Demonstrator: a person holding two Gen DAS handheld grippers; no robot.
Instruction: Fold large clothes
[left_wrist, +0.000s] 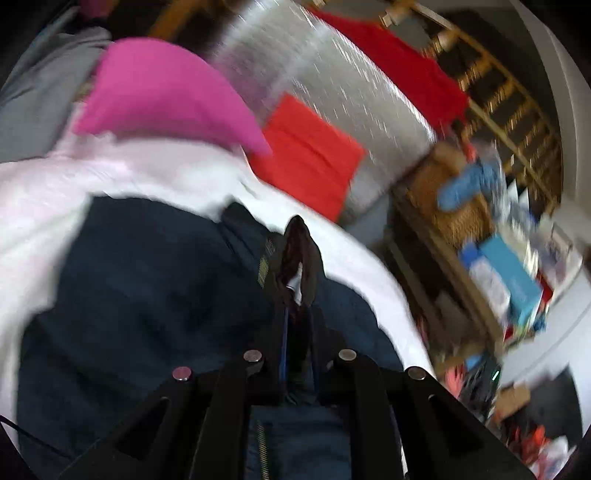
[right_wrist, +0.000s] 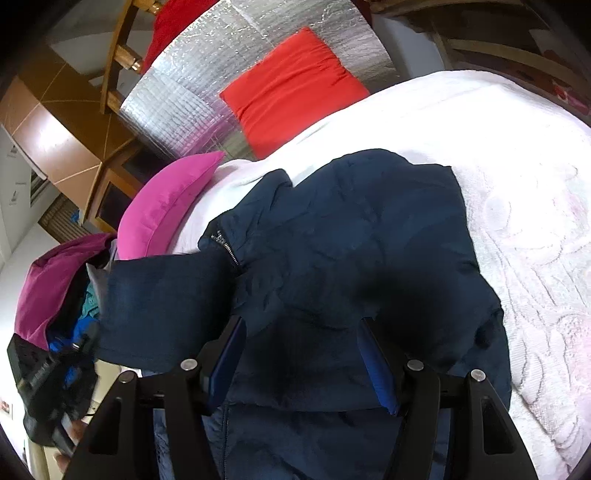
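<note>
Left wrist view: blurred throughout by motion.
Left tool (left_wrist: 297, 258): clenched on a fold of the navy jacket (left_wrist: 147, 295); dark fabric is bunched between the tips, and the pads are covered by it.
Jacket position: spread on the white blanket (left_wrist: 44, 221); near edge cut off by the frame.
Background: pink cushion (left_wrist: 166, 96), red folded cloth (left_wrist: 310, 155), silver foil sheet (left_wrist: 332, 74); the shelf clutter at right is too smeared to identify.

Right wrist view: sharp.
Right tool (right_wrist: 301, 354): released, jaws apart above the jacket (right_wrist: 351, 229); whether the tips touch the fabric cannot be told.
Jacket: one sleeve (right_wrist: 159, 306) hangs past the blanket (right_wrist: 517, 184) edge; hem hidden behind the tool body.
Left edge: pile of clothes (right_wrist: 55, 288), partly cut off.
</note>
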